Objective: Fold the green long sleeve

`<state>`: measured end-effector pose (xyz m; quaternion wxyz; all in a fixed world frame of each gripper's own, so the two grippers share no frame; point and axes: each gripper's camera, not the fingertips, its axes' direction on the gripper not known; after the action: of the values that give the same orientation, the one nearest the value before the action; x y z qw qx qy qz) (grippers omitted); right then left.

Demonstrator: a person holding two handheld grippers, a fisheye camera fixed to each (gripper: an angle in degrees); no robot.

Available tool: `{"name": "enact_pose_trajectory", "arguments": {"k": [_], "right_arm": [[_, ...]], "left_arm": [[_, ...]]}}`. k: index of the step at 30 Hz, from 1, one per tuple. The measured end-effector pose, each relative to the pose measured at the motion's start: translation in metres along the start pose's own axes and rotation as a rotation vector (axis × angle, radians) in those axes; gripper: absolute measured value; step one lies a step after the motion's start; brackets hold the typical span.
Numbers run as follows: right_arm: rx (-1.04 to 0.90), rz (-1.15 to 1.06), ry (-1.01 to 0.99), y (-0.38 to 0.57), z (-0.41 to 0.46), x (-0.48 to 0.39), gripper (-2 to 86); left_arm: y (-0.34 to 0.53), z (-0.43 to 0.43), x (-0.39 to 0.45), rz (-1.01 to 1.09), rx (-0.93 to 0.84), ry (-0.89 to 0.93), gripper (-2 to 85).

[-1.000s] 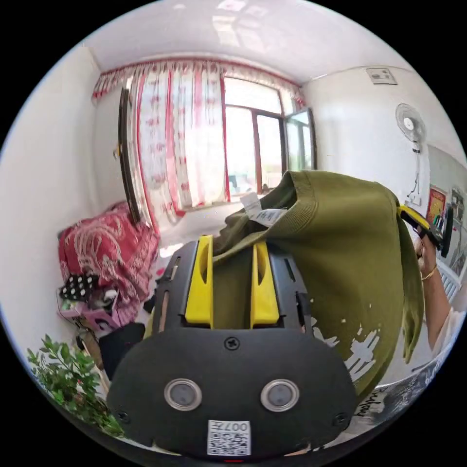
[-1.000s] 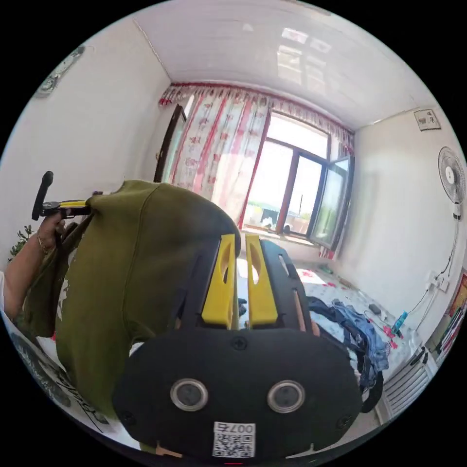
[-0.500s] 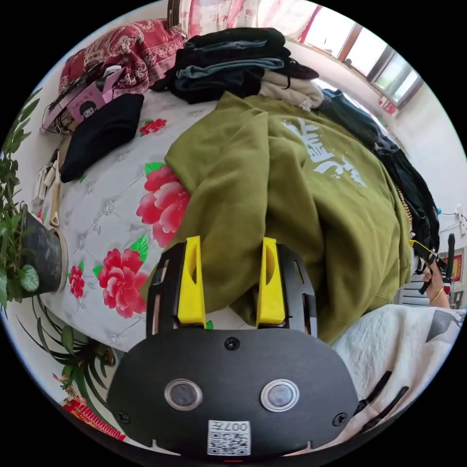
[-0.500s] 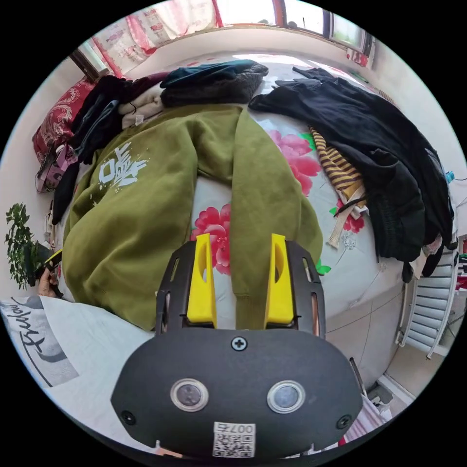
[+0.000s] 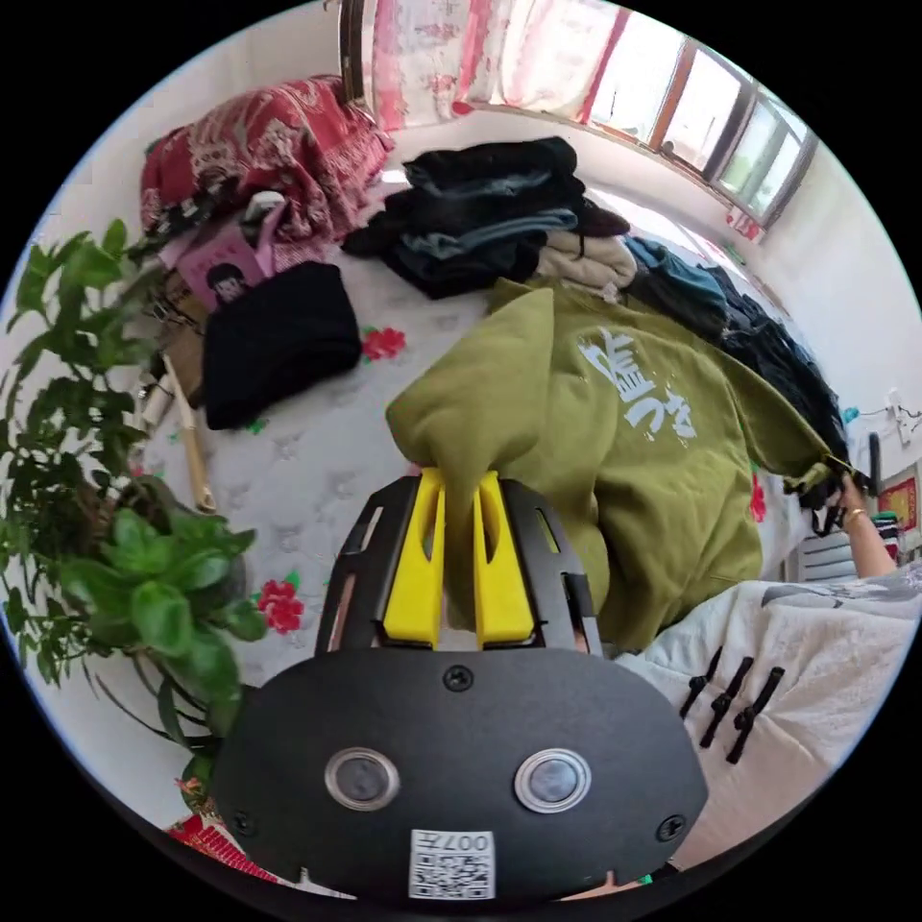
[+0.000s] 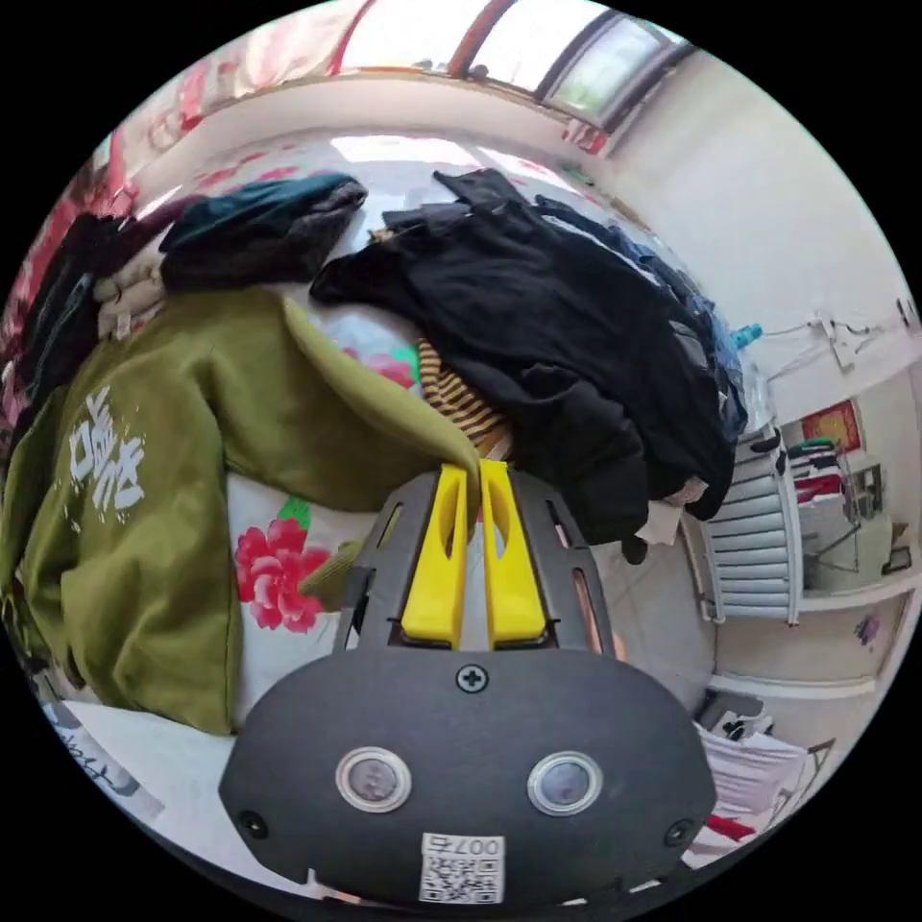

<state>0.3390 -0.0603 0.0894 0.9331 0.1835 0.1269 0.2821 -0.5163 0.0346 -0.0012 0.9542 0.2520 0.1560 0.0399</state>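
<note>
Bed [image 5: 317, 461]: both hand-held grippers pinch sleeves.

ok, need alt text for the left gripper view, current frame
The left hand-held gripper is shut on a sleeve of the green long sleeve, which lies print-up on a floral bed sheet. Beyond it is a stack of folded dark clothes; a potted plant stands at the view's left edge, and the right hand-held gripper pinches the other sleeve at the view's right edge.
</note>
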Motion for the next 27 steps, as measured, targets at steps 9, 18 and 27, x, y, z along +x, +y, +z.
{"name": "enact_pose_trajectory", "arguments": {"k": [9,18,27], "right_arm": [[0.06,-0.019,-0.47,0.037,-0.025,-0.002,10.5],[-0.471,-0.223,-0.876,0.162,0.05,-0.073,12.2],[-0.63,-0.455,-0.869,0.149,0.048,-0.123,4.1]], "left_arm": [[0.025,-0.001,-0.001,-0.245,0.079,0.061,9.8],[0.082,0.084,0.057,-0.088,-0.189,0.236,14.0],[0.019,0.115,0.073,0.07,-0.354,0.2,5.0]]}}
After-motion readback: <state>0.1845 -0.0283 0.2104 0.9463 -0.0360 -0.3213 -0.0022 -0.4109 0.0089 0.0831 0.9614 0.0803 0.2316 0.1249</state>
